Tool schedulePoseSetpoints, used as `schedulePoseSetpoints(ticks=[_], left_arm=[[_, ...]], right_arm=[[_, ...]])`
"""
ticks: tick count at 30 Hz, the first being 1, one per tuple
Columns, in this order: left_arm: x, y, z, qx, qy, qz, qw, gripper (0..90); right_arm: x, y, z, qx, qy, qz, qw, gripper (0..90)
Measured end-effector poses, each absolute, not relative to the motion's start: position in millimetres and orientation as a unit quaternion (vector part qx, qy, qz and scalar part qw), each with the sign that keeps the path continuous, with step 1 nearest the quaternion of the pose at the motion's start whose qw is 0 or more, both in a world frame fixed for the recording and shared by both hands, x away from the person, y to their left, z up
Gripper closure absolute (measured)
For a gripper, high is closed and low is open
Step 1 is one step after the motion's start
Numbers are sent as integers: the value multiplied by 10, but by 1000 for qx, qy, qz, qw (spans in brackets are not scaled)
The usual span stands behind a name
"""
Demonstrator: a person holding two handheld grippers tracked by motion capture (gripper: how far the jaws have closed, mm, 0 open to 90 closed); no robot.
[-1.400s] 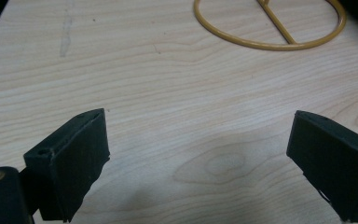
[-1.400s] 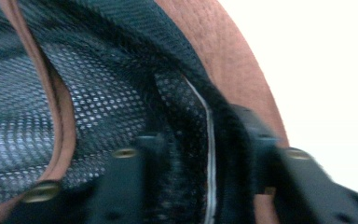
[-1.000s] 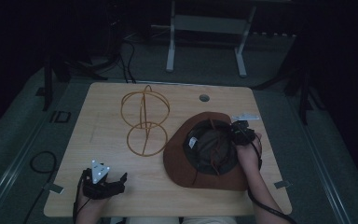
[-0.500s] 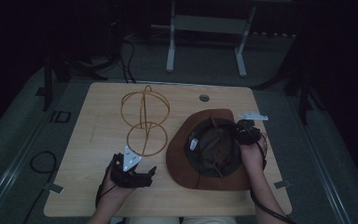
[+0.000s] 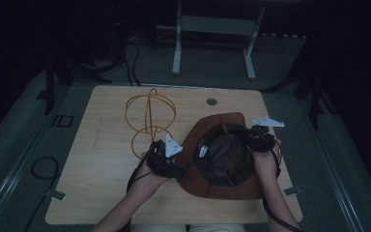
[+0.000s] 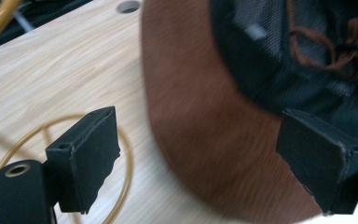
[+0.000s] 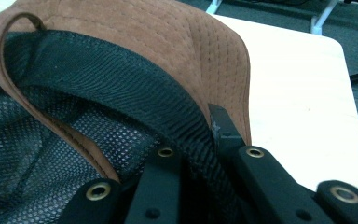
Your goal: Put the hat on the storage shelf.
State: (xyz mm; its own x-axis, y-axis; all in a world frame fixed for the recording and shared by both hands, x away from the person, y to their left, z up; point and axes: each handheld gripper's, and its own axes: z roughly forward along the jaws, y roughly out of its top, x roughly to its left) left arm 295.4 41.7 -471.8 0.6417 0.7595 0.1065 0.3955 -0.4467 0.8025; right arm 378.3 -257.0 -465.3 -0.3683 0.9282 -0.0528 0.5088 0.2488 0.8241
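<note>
1. Stand (image 5: 149,123): the gold wire frame sits upright on the table (image 5: 92,159), to the left of the hat and just clear of its brim. In the left gripper view its ring base (image 6: 121,154) lies flat on the wood beside the brim edge.

2. Left gripper (image 5: 170,166): we see it at the hat's left brim, its jaws apart and straddling brown suede; in its own view the two pads (image 6: 86,156) stand wide, one over the ring side and one over the brim, neither pressing. The jaws have just been closing a little, with the brim between them but not yet pinched. We judge the step in hand to be taking a second hold on the hat. To do it well, we would bring both pads squarely over the brim edge before closing, keeping the near pad off the ring so that the stand is not caught or dragged.

3. Hat (image 5: 222,157): it lies crown down, mesh lining (image 7: 37,154) and cord facing up, to the right of the stand.

4. Right gripper (image 5: 261,140): at the hat's far right rim, jaws together on the black sweatband (image 7: 135,102), lifting that edge. We would hold this side steady while the left closes, then raise both evenly.
</note>
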Motion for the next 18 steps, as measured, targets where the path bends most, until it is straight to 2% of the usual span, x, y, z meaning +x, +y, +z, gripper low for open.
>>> schedulePoseSetpoints(ticks=[7,13,18], left_arm=[[3164,83,-4631,827,340,229,383,136],[3414,-173,-4656,839,352,234,344,137],[3574,-329,-4709,842,369,228,320,187]], right_arm=[[3755,-2561,-4614,482,739,378,281,841],[3731,-2557,-4573,480,734,387,284,841],[3699,-2545,-4543,474,735,393,285,841]])
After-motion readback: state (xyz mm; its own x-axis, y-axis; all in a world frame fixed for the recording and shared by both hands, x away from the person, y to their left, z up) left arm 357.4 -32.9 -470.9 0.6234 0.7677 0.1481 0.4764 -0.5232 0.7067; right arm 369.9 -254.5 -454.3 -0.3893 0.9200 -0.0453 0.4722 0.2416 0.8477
